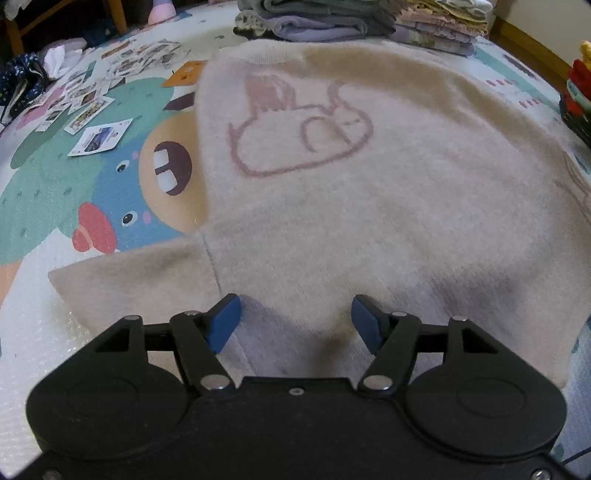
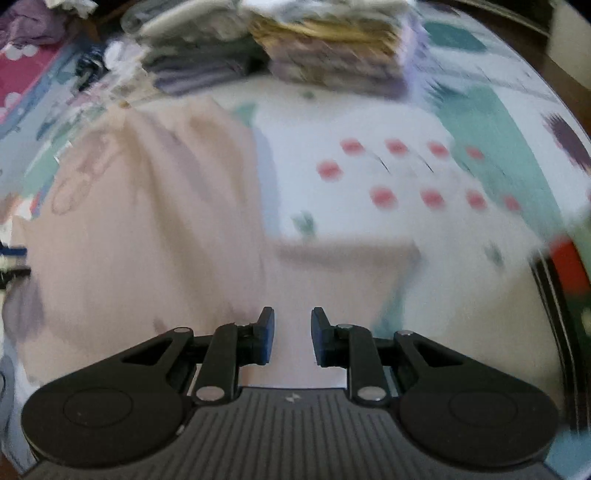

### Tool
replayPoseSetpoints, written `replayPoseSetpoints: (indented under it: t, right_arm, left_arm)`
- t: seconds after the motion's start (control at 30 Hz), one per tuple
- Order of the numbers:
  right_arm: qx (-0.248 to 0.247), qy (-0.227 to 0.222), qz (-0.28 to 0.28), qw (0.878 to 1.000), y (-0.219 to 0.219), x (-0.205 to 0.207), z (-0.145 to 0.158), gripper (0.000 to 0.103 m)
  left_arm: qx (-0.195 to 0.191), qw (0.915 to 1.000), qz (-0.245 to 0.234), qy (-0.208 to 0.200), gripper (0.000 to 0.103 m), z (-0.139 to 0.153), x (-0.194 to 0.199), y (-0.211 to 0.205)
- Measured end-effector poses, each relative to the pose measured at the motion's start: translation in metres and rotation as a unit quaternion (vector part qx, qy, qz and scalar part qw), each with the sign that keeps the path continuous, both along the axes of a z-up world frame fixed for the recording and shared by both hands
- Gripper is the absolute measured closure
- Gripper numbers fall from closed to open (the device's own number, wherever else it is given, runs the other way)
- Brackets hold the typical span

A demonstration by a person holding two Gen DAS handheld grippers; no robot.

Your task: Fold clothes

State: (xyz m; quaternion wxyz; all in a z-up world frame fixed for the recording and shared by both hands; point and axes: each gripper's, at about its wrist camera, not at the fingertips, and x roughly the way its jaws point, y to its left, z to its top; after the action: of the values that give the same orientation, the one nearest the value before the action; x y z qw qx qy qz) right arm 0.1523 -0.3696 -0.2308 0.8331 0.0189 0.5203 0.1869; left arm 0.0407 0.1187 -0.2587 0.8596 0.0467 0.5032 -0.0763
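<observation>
A cream sweater (image 1: pixel 332 192) with a pink outline drawing is seen spread flat on a cartoon-printed mat (image 1: pixel 92 192), its collar at the far end and one sleeve (image 1: pixel 122 288) laid out to the left. The left gripper (image 1: pixel 295 319) is held low over the near hem of the sweater, with its blue fingers (image 1: pixel 223 323) spread wide apart and nothing caught between them. In the right wrist view, which is blurred, the right gripper (image 2: pixel 292 338) is shown over the other sleeve (image 2: pixel 332 280), its fingers (image 2: pixel 266 336) parted by a narrower gap and nothing seen gripped; whether cloth is touched cannot be told. Stacks of folded clothes (image 1: pixel 354 18) are seen beyond the collar, and loose cards (image 1: pixel 99 136) are scattered on the mat at the far left.
</observation>
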Motion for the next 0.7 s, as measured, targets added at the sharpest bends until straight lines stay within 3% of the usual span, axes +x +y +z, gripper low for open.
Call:
replayPoseSetpoints:
  t: [0.13,0.27,0.37,0.47,0.53,0.63,0.7]
  right_arm:
    - [0.032,0.012,0.011,0.999,0.015,0.062,0.006,0.072]
    - [0.034,0.027,0.035,0.998,0.042,0.125,0.018,0.066]
    - [0.04,0.022,0.06,0.997,0.063,0.163,0.023,0.052]
    - [0.084,0.023,0.037,0.996,0.071,0.188,0.013,0.05]
    - [0.114,0.021,0.013,0.993,0.076,0.201,-0.001,0.048]
    - [0.14,0.023,-0.022,0.99,0.078,0.212,-0.024,0.047]
    - [0.143,0.027,-0.038,0.989,0.078,0.214,-0.034,0.047]
  left_arm:
    - [0.022,0.9986,-0.045,0.018,0.037,0.022,0.018,-0.009]
    - [0.026,0.9934,-0.108,0.027,0.037,0.06,0.064,-0.015]
    - [0.026,0.9905,-0.132,0.028,0.037,0.076,0.102,-0.01]
    - [-0.007,0.9971,-0.076,0.001,0.037,0.079,0.141,0.015]
    - [-0.046,0.9986,-0.014,-0.024,0.037,0.074,0.163,0.039]
    - [-0.106,0.9906,0.071,-0.051,0.037,0.062,0.184,0.076]
    - [-0.148,0.9804,0.119,-0.051,0.038,0.049,0.194,0.099]
